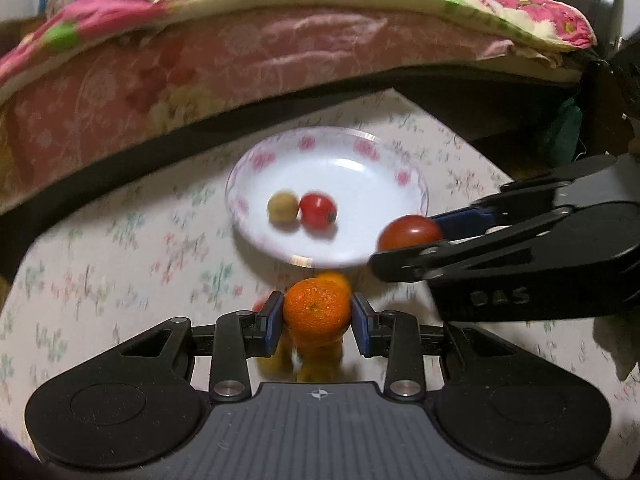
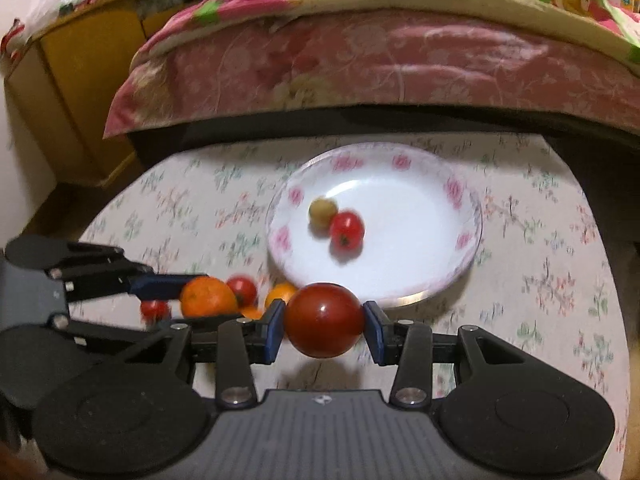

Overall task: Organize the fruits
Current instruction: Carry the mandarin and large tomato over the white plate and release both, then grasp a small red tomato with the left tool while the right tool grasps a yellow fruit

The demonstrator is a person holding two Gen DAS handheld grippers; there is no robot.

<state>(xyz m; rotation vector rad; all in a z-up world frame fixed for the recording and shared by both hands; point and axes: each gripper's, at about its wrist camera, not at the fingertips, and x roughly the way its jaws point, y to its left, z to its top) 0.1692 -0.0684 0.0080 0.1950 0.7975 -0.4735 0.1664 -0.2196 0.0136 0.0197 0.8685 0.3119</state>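
Observation:
My left gripper (image 1: 317,318) is shut on an orange mandarin (image 1: 316,310), held just short of the white floral plate (image 1: 400,178). It also shows in the right wrist view (image 2: 208,296). My right gripper (image 2: 324,324) is shut on a large dark red tomato (image 2: 324,320), held at the plate's near rim (image 2: 472,216); the tomato also shows in the left wrist view (image 1: 410,232). In the plate lie a small red tomato (image 2: 346,230) and a yellow-green fruit (image 2: 322,210), touching.
On the flowered tablecloth (image 2: 540,280) left of the plate lie small red tomatoes (image 2: 242,289) and another orange fruit (image 2: 280,293). A bed with pink floral covers (image 2: 380,60) runs along the table's far edge. A yellow cabinet (image 2: 72,92) stands far left.

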